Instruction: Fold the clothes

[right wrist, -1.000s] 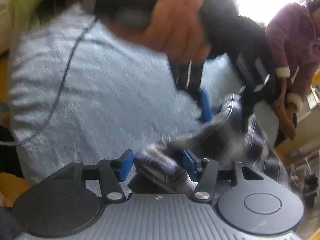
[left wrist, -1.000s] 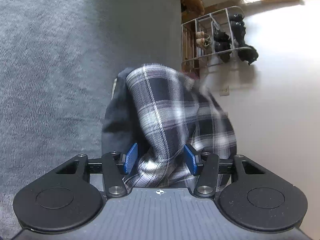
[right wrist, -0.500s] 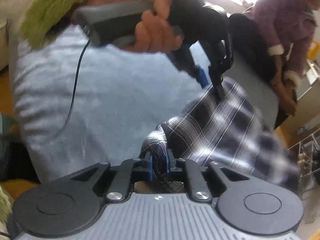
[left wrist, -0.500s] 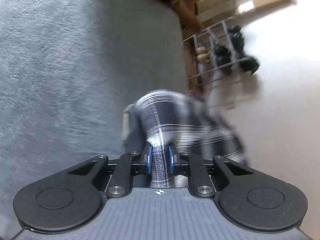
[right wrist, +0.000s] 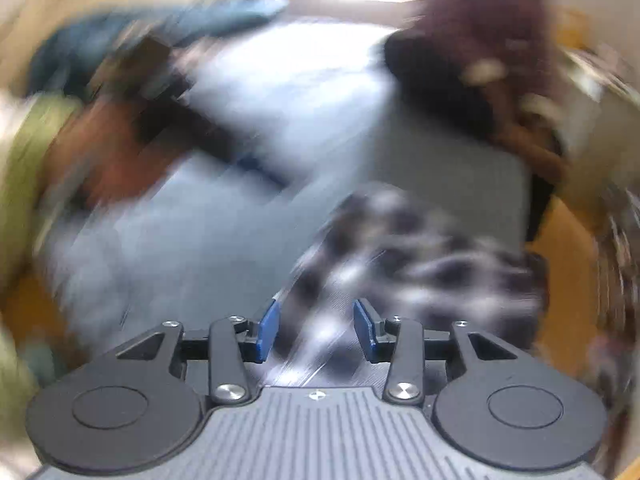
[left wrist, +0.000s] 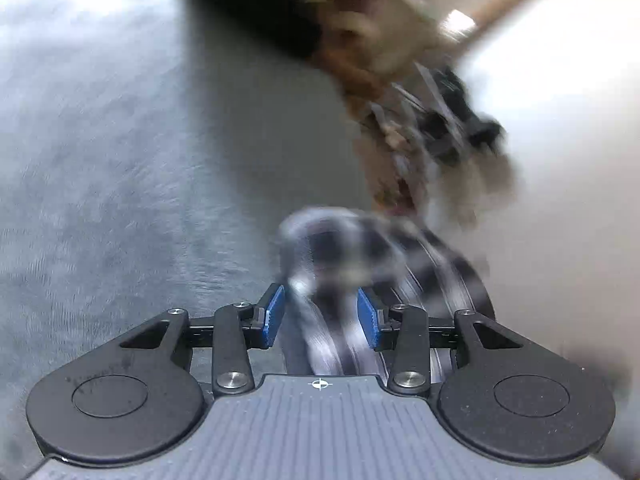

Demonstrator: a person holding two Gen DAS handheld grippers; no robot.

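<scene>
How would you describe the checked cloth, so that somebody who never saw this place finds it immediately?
Look first at the wide grey bed cover that fills most of both views. The checked cloth lies bunched near its edge, straight ahead of the open right tongs and between the pads of the left tongs. It is the only thing there with a black-and-white check; the cover is plain.
</scene>
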